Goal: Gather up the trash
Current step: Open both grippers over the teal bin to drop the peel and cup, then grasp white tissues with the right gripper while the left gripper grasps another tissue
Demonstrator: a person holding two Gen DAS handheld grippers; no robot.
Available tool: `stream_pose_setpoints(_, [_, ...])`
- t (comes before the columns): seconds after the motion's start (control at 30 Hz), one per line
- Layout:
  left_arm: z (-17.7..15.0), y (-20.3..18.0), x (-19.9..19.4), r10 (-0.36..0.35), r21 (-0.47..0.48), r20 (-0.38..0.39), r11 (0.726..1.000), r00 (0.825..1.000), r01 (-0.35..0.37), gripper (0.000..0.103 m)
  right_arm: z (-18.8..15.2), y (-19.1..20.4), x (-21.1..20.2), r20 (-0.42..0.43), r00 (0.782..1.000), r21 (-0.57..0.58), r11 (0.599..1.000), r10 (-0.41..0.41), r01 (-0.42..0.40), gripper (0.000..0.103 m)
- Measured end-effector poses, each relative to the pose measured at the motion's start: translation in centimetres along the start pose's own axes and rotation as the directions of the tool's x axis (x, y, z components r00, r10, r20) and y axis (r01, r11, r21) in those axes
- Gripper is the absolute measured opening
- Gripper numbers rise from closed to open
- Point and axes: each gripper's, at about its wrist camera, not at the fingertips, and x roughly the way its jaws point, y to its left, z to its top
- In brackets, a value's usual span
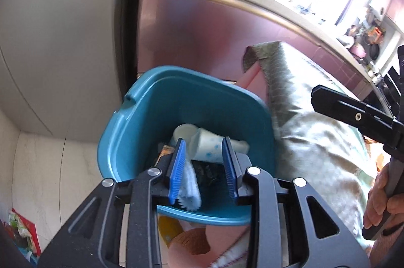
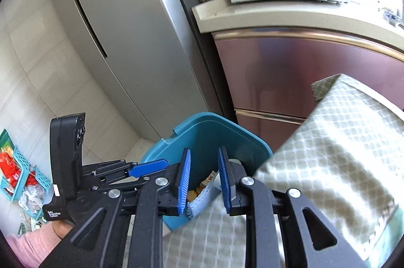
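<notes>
While we hover both tools over the teal bin (image 1: 141,121), the step in hand looks like the drop-off: trash goes in here, and more may remain to fetch. Starting at the left, a small turquoise basket (image 2: 15,174) on the floor holds red packets, well apart from the bin. Moving right, our left gripper (image 1: 204,168) sits just above the bin's near rim, jaws parted to a middling width, with a white ribbed cloth strip (image 1: 189,192) lying against the inner face of its left pad; we cannot tell whether it clings there or is already falling free. Inside the bin lie a white paper cup (image 1: 209,146) on its side, another pale container behind it, and darker wrappers beneath. Our right gripper (image 2: 204,182) is also open and holds nothing, poised over the bin beside the checked tablecloth (image 2: 341,141) at far right. Next, we judge, the strip must drop clear of the pad before we pull back, then we turn to whatever trash is left.
</notes>
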Motion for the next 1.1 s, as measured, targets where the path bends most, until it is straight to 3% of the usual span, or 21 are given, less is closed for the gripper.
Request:
stream_pose_setpoints(0.27, [-0.4, -6.5, -3.6, -0.131, 0.136, 0.068, 0.983, 0.989, 0.121, 0.038, -3.4, -0.7, -8.0, 0.102, 0.994, -0.002, 0.999, -0.049, 0.049, 0.027])
stream_pose_setpoints(0.5, [-1.7, -14.1, -4.6, -0.278, 0.258, 0.02, 0.93, 0.96, 0.263, 0.041, -7.6, -3.5, -15.3, 0.163, 0.972, 0.083, 0.984, -0.168, 0.156, 0.033])
stream_pose_setpoints(0.63, [-3.2, -18.8, -4.2, -0.347, 0.317, -0.036, 0.885, 0.937, 0.34, 0.042, -10.9, -6.1, -19.9, 0.177, 0.942, 0.163, 0.952, -0.286, 0.258, 0.035])
stream_pose_setpoints(0.87, [-6.6, -26.7, -3.5, -0.418, 0.42, -0.155, 0.792, 0.895, 0.442, 0.042, -16.5, -11.1, -26.9, 0.17, 0.86, 0.332, 0.85, -0.481, 0.41, 0.04])
stream_pose_setpoints(1.0, [-8.7, -30.1, -3.2, -0.422, 0.464, -0.202, 0.754, 0.884, 0.466, 0.042, -19.1, -13.6, -29.5, 0.155, 0.824, 0.402, 0.796, -0.545, 0.451, 0.044])
stream_pose_setpoints(1.1, [-9.2, -32.0, -2.3, -0.42, 0.481, -0.229, 0.736, 0.878, 0.477, 0.042, -20.6, -14.7, -30.1, 0.14, 0.812, 0.438, 0.771, -0.567, 0.463, 0.044])
